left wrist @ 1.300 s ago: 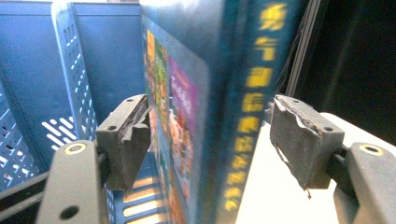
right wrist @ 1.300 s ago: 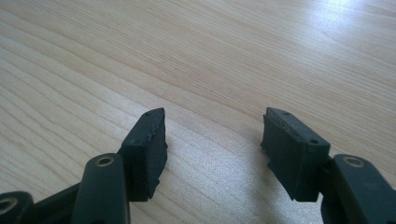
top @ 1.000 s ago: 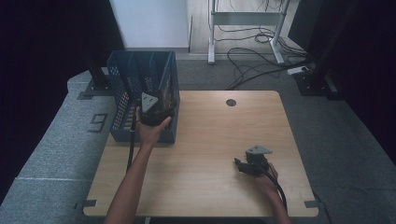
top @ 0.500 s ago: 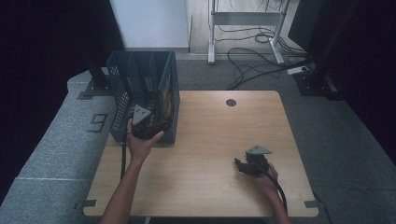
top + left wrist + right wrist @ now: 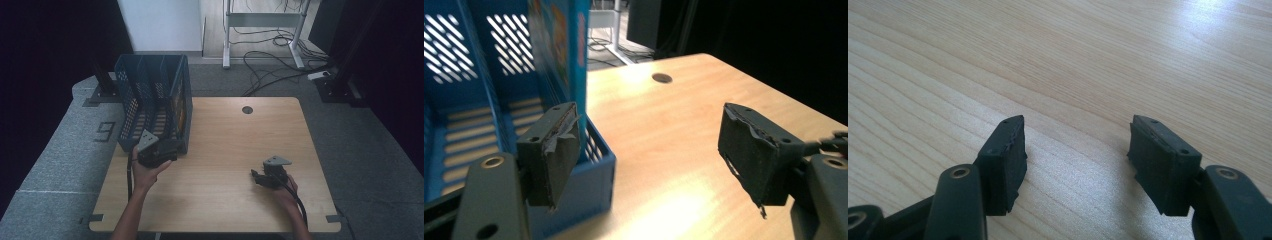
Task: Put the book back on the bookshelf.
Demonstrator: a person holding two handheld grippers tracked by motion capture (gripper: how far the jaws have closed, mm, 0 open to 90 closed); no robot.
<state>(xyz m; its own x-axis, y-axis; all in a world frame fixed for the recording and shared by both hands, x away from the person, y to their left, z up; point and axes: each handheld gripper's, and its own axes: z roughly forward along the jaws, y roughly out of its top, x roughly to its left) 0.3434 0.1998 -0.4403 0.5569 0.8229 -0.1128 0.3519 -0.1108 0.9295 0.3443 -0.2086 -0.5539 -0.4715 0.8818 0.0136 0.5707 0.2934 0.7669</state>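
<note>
book (image 5: 558, 45): stood upright in the blue crate (image 5: 150, 100) (right-hand slot)
left gripper (image 5: 170, 150): nearer, just in front; jaws apart, nothing held
right gripper (image 5: 257, 178): kept well apart on the table (image 5: 225, 140); jaws apart, empty

A big number 9 (image 5: 104, 131) is marked on the grey floor mat (image 5: 60, 155) to the left of the table. Bright print is seen on the book (image 5: 558, 45) in the blue basket (image 5: 479, 125), but it cannot be read.
</note>
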